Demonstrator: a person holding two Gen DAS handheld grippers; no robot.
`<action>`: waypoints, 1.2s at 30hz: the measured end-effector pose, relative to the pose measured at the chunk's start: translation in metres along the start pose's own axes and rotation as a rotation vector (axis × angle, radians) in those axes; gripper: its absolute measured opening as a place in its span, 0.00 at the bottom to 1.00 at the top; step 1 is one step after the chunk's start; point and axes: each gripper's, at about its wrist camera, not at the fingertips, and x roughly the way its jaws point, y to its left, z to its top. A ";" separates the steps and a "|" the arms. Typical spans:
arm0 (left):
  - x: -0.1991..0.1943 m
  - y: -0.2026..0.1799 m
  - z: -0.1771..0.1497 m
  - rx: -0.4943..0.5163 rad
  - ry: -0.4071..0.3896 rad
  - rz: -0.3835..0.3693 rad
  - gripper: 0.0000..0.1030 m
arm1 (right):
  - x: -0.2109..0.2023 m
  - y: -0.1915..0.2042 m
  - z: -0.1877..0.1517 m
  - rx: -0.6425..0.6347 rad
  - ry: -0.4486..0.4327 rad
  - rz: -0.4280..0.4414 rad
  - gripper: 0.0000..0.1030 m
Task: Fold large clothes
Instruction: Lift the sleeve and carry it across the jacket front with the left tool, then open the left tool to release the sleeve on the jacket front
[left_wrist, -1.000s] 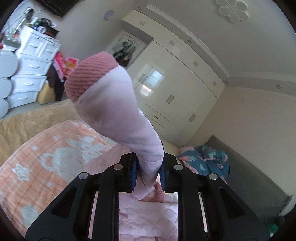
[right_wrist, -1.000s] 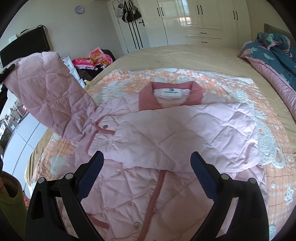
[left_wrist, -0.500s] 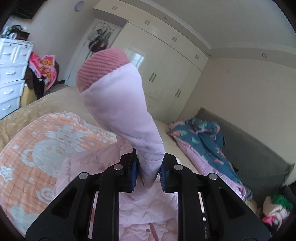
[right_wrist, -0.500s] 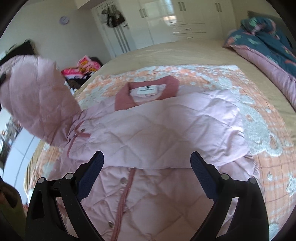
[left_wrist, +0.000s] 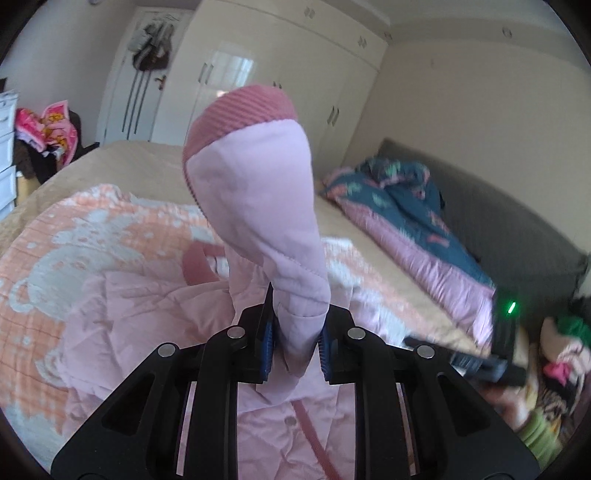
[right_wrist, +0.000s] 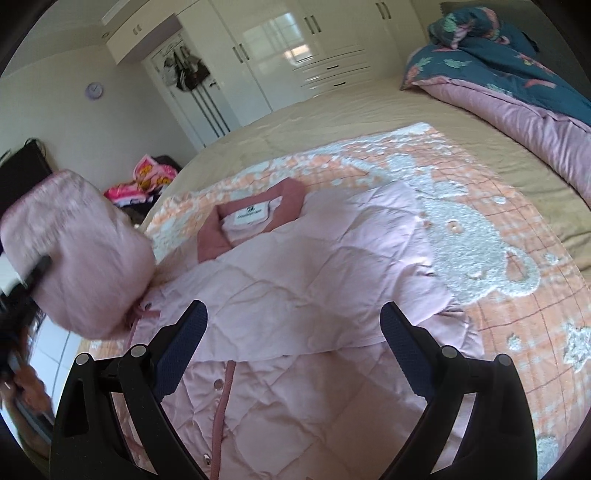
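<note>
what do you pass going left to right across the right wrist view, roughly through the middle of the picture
lifted pink sleeve → dark pink collar → white neck label → folded pink jacket body → white bear on the orange blanket → tan bedspread
</note>
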 end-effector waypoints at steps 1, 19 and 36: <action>0.006 -0.004 -0.005 0.012 0.019 0.001 0.11 | -0.002 -0.004 0.001 0.011 -0.006 -0.003 0.91; 0.077 -0.051 -0.087 0.244 0.311 0.029 0.19 | -0.021 -0.044 0.011 0.128 -0.051 -0.019 0.91; 0.068 -0.065 -0.080 0.217 0.463 -0.169 0.91 | -0.013 -0.037 0.005 0.122 0.000 0.011 0.91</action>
